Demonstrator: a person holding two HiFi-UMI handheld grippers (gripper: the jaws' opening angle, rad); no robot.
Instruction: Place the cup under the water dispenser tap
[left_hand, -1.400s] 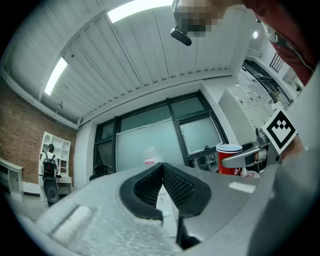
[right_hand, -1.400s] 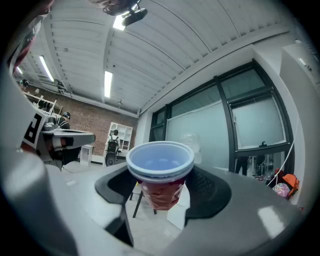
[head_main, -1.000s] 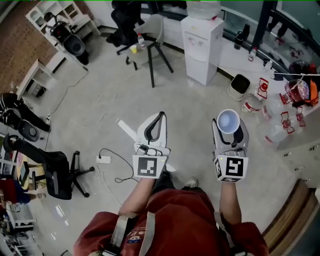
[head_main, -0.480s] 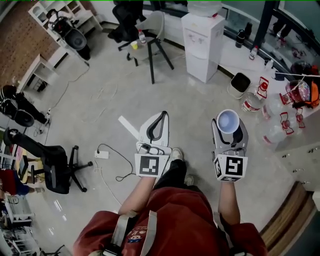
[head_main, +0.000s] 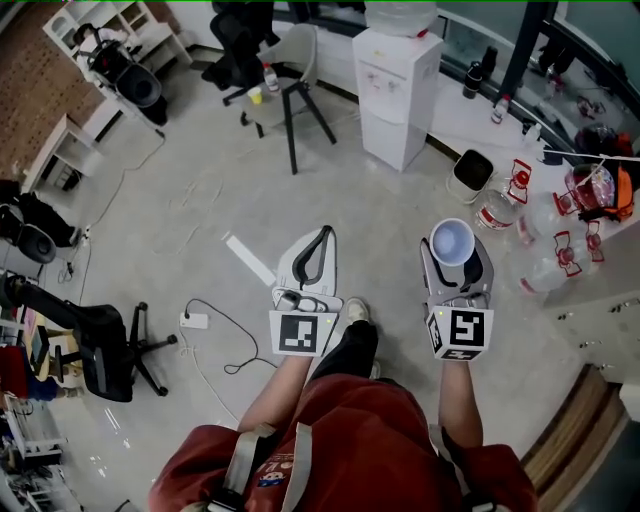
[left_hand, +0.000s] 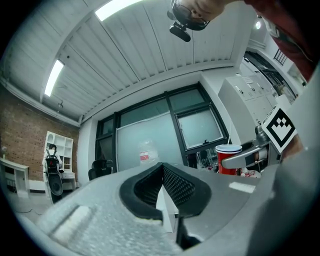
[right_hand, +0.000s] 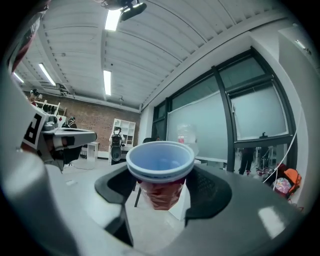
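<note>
Peering down from the head view, only the mouth of the cup (head_main: 452, 241) shows; its lower body is hidden between the jaws of the right gripper (head_main: 455, 258), and the person's hands are covered by the marker cubes; the water dispenser (head_main: 398, 95) stands by the far wall, its top bottle cut off by the frame edge and its tap too small to make out; in the right gripper view the dispenser's cabinet is hidden behind the cup (right_hand: 160, 172), with only the pale bottle faintly visible above the rim; the right gripper (right_hand: 161, 186) clamps the cup from both sides, upright, well apart from the dispenser across the floor; the cup is red outside with a mottled wall, pale bluish-white inside, with a thick white rim; the left gripper (head_main: 318, 240) has its jaws closed tip to tip with nothing between them, confirmed in the left gripper view (left_hand: 161, 182), where the cup (left_hand: 228, 157) appears off to the right.
</note>
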